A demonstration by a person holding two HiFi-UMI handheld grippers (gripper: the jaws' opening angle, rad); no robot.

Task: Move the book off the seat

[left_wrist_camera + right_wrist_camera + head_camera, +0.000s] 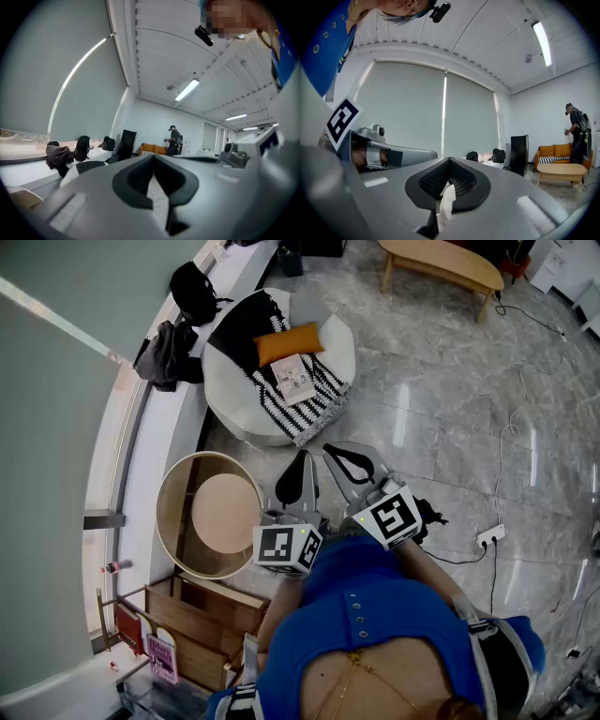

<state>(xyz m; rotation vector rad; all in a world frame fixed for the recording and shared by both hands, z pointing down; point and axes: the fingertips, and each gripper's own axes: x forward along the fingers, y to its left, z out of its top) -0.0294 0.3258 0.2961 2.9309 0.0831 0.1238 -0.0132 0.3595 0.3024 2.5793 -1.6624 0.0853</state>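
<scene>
While both are held level over the marble floor [450, 409], just short of the round white seat [230, 399], the left claw [300, 465] and the right claw [336, 457] each have their jaws pressed together, gripping nothing. Beyond them and apart from both, the book [298, 379] lies flat on the striped blanket [319, 404] draped over the seat, just beside the orange cushion [289, 341].

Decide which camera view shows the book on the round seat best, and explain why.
The head view. It looks down on the book, which lies in full sight on the striped blanket next to the orange cushion. Both gripper views look level across the room past their closed jaws and show no book.
</scene>
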